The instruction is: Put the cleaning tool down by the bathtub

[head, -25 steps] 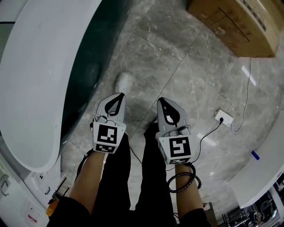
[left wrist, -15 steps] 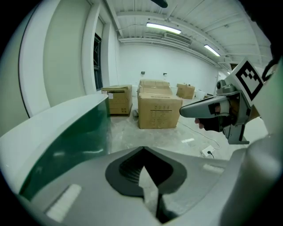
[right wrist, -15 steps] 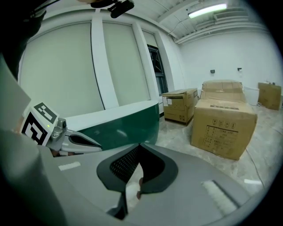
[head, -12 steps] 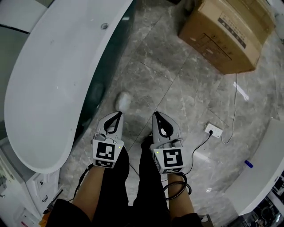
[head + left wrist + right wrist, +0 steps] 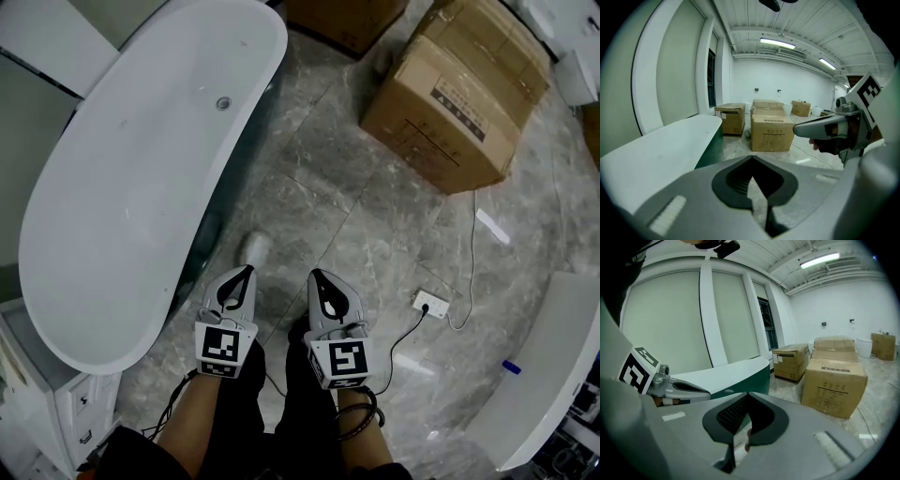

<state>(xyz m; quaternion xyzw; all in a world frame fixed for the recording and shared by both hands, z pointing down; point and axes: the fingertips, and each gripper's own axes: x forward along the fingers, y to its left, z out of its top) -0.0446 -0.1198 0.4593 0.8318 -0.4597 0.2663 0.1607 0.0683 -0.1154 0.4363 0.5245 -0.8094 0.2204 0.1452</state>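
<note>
The white oval bathtub (image 5: 131, 178) with a dark green outer wall fills the left of the head view. A small whitish object (image 5: 255, 248) lies on the grey floor beside the tub's wall; I cannot tell what it is. My left gripper (image 5: 246, 271) hangs just short of it, jaws shut with nothing between them. My right gripper (image 5: 316, 276) is alongside, also shut and empty. In the left gripper view the left gripper (image 5: 752, 159) points along the tub (image 5: 661, 145). In the right gripper view the right gripper (image 5: 747, 394) does the same.
A large cardboard box (image 5: 459, 98) stands on the floor at the upper right, with another box (image 5: 342, 19) behind it. A white power strip (image 5: 431, 304) and its cable (image 5: 472, 253) lie to the right. A white cabinet (image 5: 42, 412) is at the lower left.
The head view has pulled back, so more of the tub and boxes shows. Both grippers sit lower in the frame and stay shut, side by side.
</note>
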